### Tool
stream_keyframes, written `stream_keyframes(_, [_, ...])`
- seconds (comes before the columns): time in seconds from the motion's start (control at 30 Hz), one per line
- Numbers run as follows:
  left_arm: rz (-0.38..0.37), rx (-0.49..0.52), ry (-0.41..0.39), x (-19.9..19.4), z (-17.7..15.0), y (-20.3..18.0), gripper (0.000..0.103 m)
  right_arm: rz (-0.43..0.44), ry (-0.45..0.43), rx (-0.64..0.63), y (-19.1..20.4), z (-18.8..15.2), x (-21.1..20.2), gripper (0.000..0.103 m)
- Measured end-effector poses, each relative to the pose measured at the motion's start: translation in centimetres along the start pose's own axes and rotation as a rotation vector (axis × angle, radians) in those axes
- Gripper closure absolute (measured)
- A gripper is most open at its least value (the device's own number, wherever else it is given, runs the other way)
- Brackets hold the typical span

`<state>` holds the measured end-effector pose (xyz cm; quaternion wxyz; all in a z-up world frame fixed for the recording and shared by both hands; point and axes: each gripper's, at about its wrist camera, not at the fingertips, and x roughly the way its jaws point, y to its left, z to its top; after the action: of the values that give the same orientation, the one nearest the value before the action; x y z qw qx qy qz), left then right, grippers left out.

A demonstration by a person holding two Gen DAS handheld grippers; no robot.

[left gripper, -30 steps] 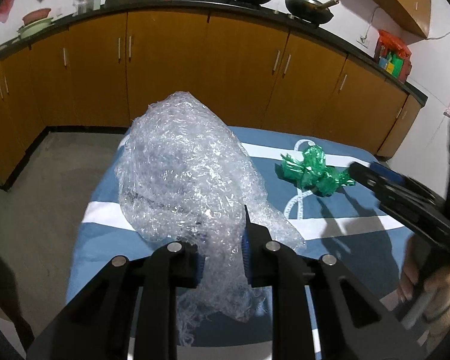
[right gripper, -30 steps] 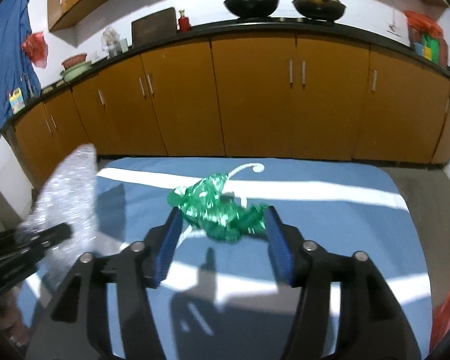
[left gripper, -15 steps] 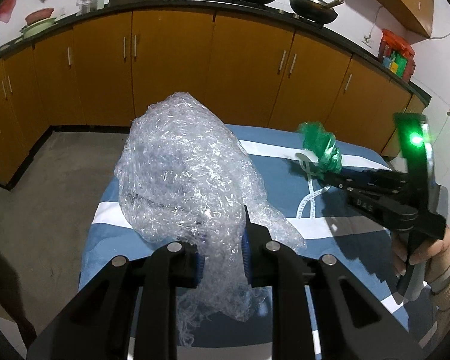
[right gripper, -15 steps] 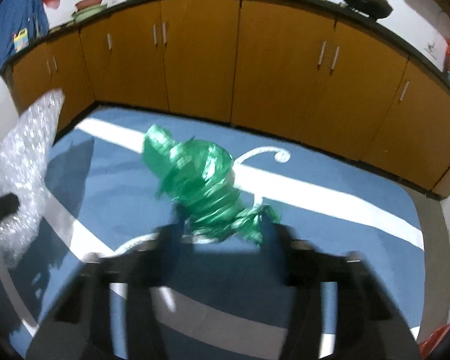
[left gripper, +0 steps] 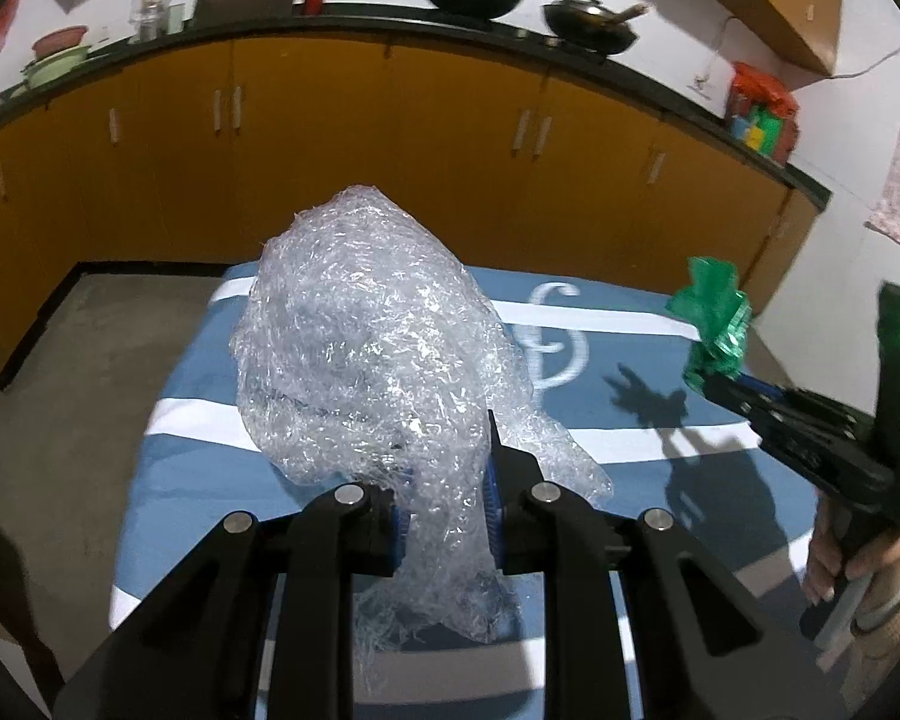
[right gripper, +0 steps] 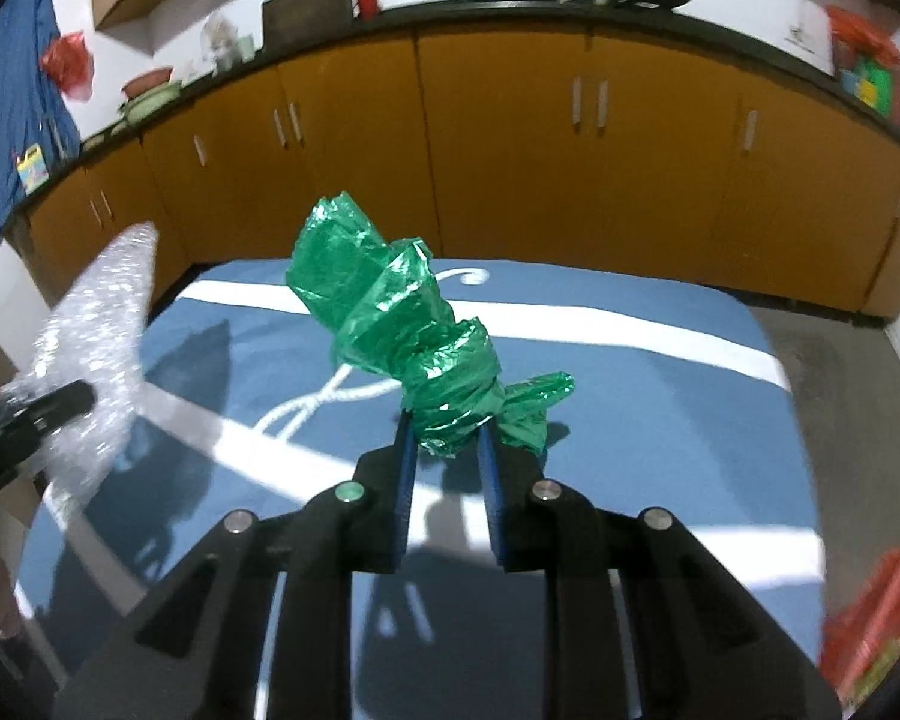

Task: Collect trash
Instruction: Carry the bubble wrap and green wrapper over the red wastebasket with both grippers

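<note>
Both pieces of trash are already off the blue-and-white striped desk (right gripper: 660,420) and in the air, so what matters next is where each bundle sits against the tongs that carry it.

The left tongs (left gripper: 444,510) are drawn in narrow, pinching the lower tail of one wad of clear bubble wrap (left gripper: 378,354). The bulk of it balloons up and forward from the pads, its long axis running away from the tongs and leaning a little to the left, with a ragged end hanging below the grip.

The right tongs (right gripper: 447,450) have just been closing and now clamp the bottom of one crumpled green plastic bag (right gripper: 414,324). It stands up from the pads like a twisted stalk, tilting to the upper left, with a short flap sticking out to the right of the grip. From the left camera the same green bag (left gripper: 714,324) shows well to the right of the bubble wrap, the two bundles apart.

Count: one bubble wrap wad, one green bag, two tongs, each full. I see no bin in either view, so I judge the next move is to carry both to wherever the trash goes; which hand is nearer to it I cannot tell.
</note>
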<state>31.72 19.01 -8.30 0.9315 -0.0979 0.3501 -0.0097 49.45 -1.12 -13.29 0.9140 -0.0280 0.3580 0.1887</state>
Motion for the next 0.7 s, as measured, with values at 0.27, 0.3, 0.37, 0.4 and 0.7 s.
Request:
stream_keyframes(0.27, [-0.137,0.096,-0.039,-3.1,-0.1,-8.9,0.083,-0.097,-0.079,0.087,-6.0,-3.3,-11.9,0.082])
stream_keyframes(0.3, [-0.151,0.107,-0.043,-3.4,-0.1,-9.9,0.083,-0.097,-0.079,0.087,-6.0,-3.3,-11.9,0.082])
stream_keyframes(0.37, [-0.195,0.135,-0.052,-4.3,-0.2,-12.7,0.083,-0.133,-0.101,0.111,-7.8,-4.3,-15.2,0.082])
stream_keyframes(0.4, [-0.212,0.147,-0.055,-4.6,-0.3,-13.9,0.083,-0.152,-0.111,0.122,-8.6,-4.8,-16.7,0.082])
stream_keyframes(0.7, [-0.408,0.274,-0.033,-5.7,-3.4,-26.2,0.083,-0.343,-0.187,0.256,-16.7,-10.5,-28.6,0.082])
